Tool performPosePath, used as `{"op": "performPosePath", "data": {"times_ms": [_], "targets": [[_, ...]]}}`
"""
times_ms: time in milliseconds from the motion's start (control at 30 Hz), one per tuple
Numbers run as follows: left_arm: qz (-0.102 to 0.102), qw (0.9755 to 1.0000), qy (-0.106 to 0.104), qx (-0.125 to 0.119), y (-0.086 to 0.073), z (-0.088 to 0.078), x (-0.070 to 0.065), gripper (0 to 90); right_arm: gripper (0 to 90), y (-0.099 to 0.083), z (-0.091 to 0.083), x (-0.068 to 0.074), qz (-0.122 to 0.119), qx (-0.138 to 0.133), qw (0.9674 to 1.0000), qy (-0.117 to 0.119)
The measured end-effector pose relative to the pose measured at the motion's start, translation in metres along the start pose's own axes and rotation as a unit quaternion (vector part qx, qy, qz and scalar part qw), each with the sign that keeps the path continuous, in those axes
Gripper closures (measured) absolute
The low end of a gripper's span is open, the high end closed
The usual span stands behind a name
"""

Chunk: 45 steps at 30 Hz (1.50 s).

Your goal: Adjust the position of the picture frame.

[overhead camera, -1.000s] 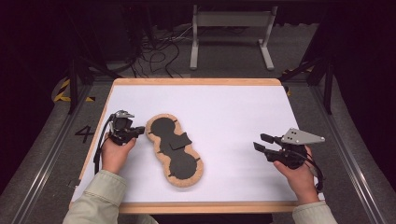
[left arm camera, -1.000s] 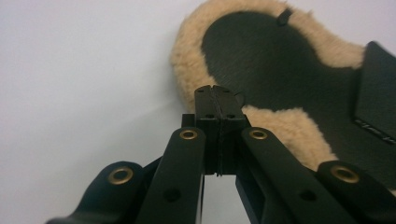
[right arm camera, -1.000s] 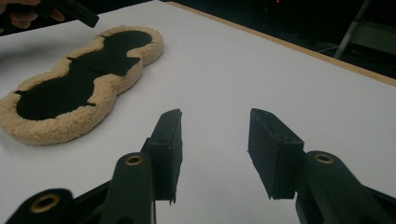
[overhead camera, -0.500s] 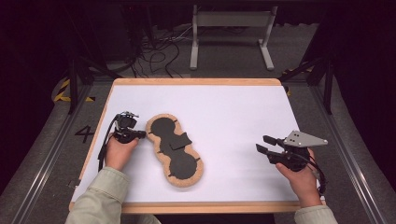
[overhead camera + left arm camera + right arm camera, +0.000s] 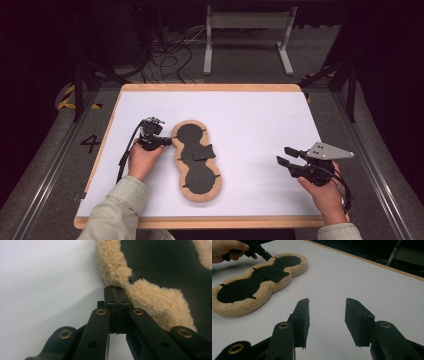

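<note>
My left gripper (image 5: 159, 142) has its jaws pressed together with nothing between them. In the left gripper view the two tips (image 5: 117, 296) meet at the fleece rim of the pad (image 5: 150, 293), just below a small black tab (image 5: 135, 274); whether they touch the fleece or only stand just beside it, I cannot tell. My left hand (image 5: 142, 160) holds this gripper low over the white table (image 5: 260, 120), with the forearm coming in from the bottom edge and the sleeve (image 5: 117, 210) lying on the table. The gripper points toward the right, at the upper left edge of the pad.

The pad (image 5: 196, 152) is shaped like a peanut, with a cream fleece border and black inner parts. It lies flat on the table, left of the middle.

My right gripper (image 5: 290, 161) is well apart from it, near the right side of the table. Its jaws stand partly apart and empty, pointing left toward the pad. My right hand (image 5: 322, 187) holds it a little above the surface.
</note>
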<state>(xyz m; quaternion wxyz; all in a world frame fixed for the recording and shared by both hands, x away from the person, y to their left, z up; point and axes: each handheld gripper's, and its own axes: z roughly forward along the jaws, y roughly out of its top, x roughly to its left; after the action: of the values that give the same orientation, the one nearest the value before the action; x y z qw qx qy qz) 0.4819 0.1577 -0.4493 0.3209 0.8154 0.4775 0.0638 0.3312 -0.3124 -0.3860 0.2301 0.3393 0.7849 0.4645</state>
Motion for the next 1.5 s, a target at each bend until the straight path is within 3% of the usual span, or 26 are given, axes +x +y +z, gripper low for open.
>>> {"op": "performPosePath", "data": {"times_ms": [167,333,467,533,600,633,667,700,1000,1033,1100,1233,1367,1400,1500], "targets": [[0.007,0.9999,-0.011,-0.01,0.011,0.013,-0.011,90.0,55.1,-0.002,-0.001,0.0,0.003,0.0,1.0,0.0],[0.023,0.9996,-0.005,-0.015,0.018,0.021,-0.021,90.0,55.0,-0.003,0.0,0.001,0.005,0.004,1.0,0.002],[0.024,0.9996,-0.009,-0.016,0.017,0.02,-0.019,89.8,56.5,-0.002,0.002,0.003,0.001,0.008,1.0,0.003],[0.02,0.9995,-0.01,-0.02,0.015,0.015,-0.018,86.8,61.2,-0.001,0.004,0.006,0.002,0.015,0.9999,0.002],[0.023,0.9993,-0.014,-0.027,0.01,0.006,-0.017,85.8,73.7,0.001,0.009,0.009,-0.002,0.032,0.9995,0.004],[0.023,0.9992,-0.016,-0.03,0.008,0.003,-0.017,85.6,78.8,0.001,0.011,0.01,-0.001,0.038,0.999,0.022],[0.023,0.9992,-0.016,-0.03,0.008,0.003,-0.017,85.6,78.8,0.001,0.011,0.01,-0.001,0.038,0.999,0.022],[0.025,0.999,-0.019,-0.033,0.003,-0.004,-0.018,85.3,86.5,0.002,0.017,0.011,0.008,0.054,0.9974,0.047],[0.035,0.9981,-0.019,-0.047,-0.013,-0.031,-0.02,82.7,90.0,0.011,0.045,0.034,-0.03,0.095,0.9926,0.069],[0.034,0.9981,-0.022,-0.047,-0.019,-0.036,-0.019,82.4,90.0,0.014,0.055,0.044,-0.048,0.108,0.9899,0.078],[0.033,0.9982,-0.024,-0.045,-0.022,-0.039,-0.019,82.0,90.0,0.017,0.065,0.051,-0.061,0.122,0.9872,0.084],[0.035,0.9982,-0.02,-0.044,-0.03,-0.047,-0.022,81.2,90.0,0.02,0.082,0.063,-0.077,0.139,0.9825,0.098],[0.039,0.9984,-0.019,-0.037,-0.036,-0.051,-0.024,80.5,90.0,0.021,0.104,0.075,-0.09,0.169,0.9754,0.109],[0.039,0.9984,-0.017,-0.036,-0.038,-0.053,-0.025,80.5,90.0,0.021,0.104,0.075,-0.09,0.169,0.9754,0.109],[0.04,0.9985,-0.015,-0.033,-0.044,-0.059,-0.024,80.0,90.0,0.02,0.12,0.085,-0.106,0.197,0.9674,0.119]]}}
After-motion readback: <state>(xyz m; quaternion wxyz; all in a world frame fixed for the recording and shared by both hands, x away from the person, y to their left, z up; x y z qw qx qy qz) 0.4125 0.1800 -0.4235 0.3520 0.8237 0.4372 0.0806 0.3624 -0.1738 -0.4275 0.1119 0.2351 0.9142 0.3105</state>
